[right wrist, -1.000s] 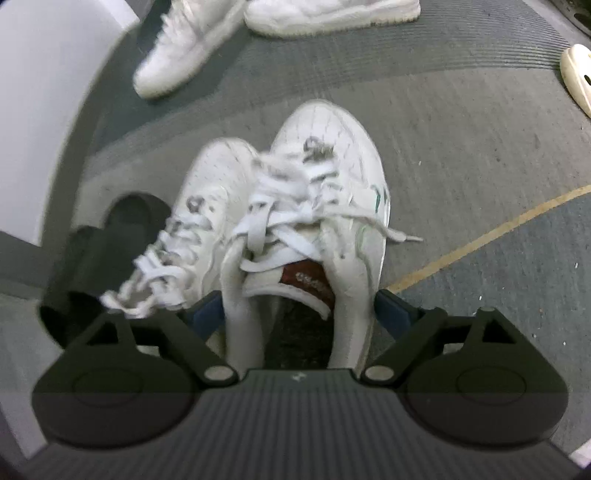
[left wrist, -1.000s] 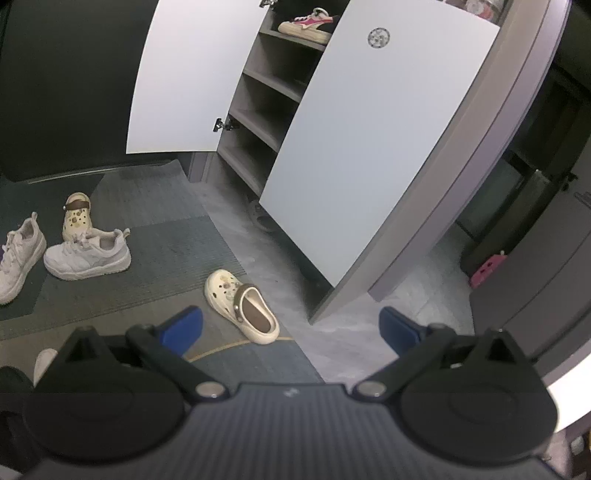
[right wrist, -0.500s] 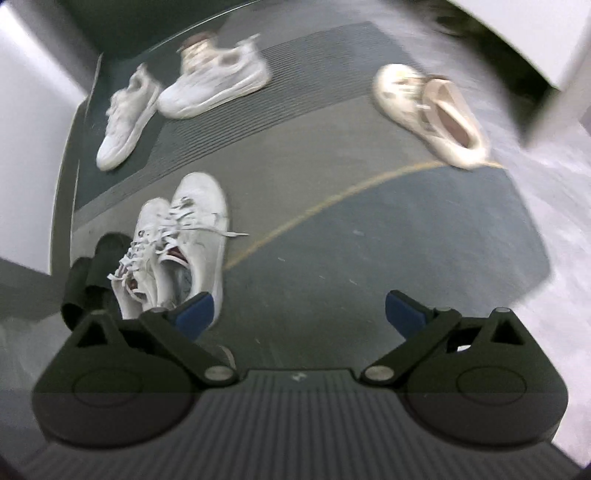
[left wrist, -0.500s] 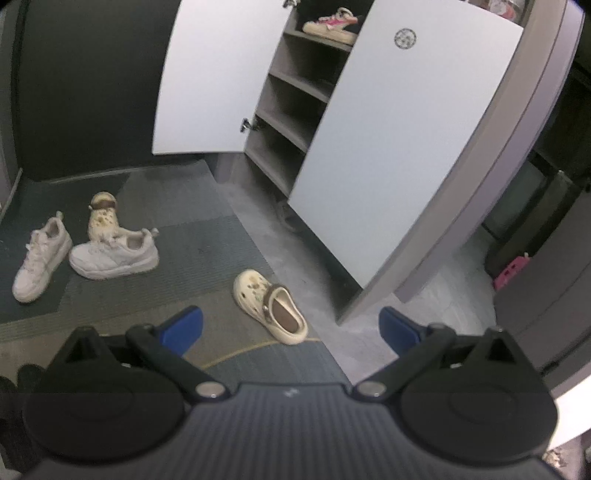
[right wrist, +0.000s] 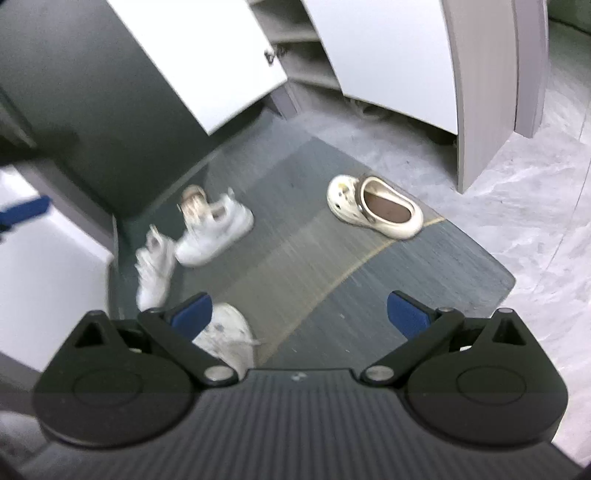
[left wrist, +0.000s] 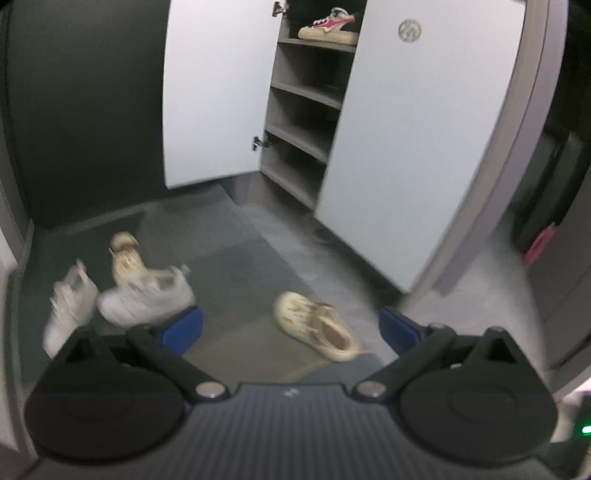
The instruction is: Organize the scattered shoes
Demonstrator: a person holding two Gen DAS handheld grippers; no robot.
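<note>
- Hovering above the floor, the left tool (left wrist: 290, 325) has its jaws spread wide and holds nothing; the right tool (right wrist: 300, 314) is likewise spread and empty.
- Farthest left, at about ten o'clock in the right wrist view, two white sneakers (right wrist: 214, 229) lie askew on the mat (right wrist: 314, 266), with a cream clog (right wrist: 194, 201) touching the far one; all three are blurred.
- Close in, at seven o'clock, a white lace-up shoe (right wrist: 229, 336) shows beside the right tool's left finger; most of it is hidden.
- Nearer the middle, at one o'clock, a second cream clog (right wrist: 375, 210) lies alone, well apart from its match.
- At twelve o'clock in the left wrist view, the cupboard (left wrist: 306, 110) stands with doors open; a pink-and-white sneaker (left wrist: 328, 26) sits on an upper shelf, the lower shelves look bare.
- Judging by this, sorting is part-way: some shoes lie scattered, both tools are between grasps.
- A next grasp calls for lowering onto one shoe's rim or heel, jaws straddling it, then squeezing.
</note>
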